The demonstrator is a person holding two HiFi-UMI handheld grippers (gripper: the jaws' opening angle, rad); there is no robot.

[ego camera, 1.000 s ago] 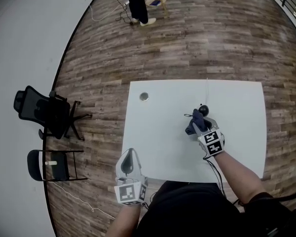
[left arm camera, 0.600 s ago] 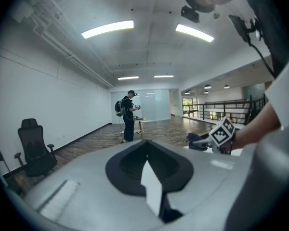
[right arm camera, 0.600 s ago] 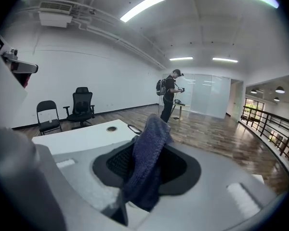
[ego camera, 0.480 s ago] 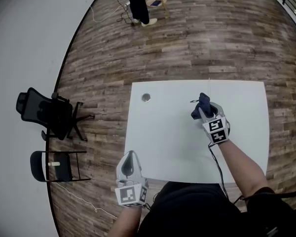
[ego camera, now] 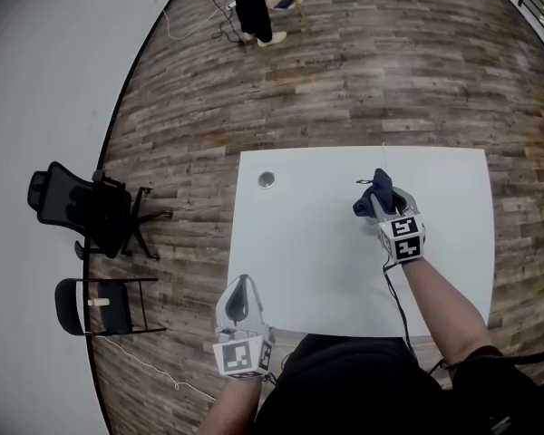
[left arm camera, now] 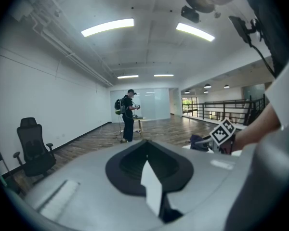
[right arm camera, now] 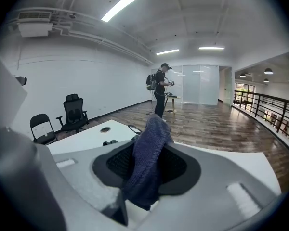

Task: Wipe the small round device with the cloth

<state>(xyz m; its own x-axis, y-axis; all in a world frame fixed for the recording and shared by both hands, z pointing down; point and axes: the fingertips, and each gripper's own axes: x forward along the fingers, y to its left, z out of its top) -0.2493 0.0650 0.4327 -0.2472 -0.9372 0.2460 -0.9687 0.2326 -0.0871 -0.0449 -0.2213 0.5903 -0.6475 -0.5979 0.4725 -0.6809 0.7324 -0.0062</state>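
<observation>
My right gripper point(ego camera: 383, 205) is shut on a dark blue cloth point(ego camera: 377, 190) over the right middle of the white table point(ego camera: 299, 261). In the right gripper view the cloth point(right arm camera: 148, 153) hangs bunched between the jaws and sticks up past them. The cloth hides the small round device in the head view. In the right gripper view a small dark object point(right arm camera: 108, 142) lies on the table just left of the cloth. My left gripper point(ego camera: 240, 293) rests at the table's near left edge, shut with nothing in it, far from the cloth.
A round grommet point(ego camera: 267, 179) sits in the table's far left corner. A thin cable point(ego camera: 382, 155) runs to the far edge. An office chair point(ego camera: 82, 211) and a folding chair point(ego camera: 95, 304) stand on the left floor. A person point(ego camera: 252, 7) stands far behind.
My right gripper has carried the cloth farther out and a little to the right, over the spot where a black ball showed before; the ball no longer shows. The left gripper has stayed put.
</observation>
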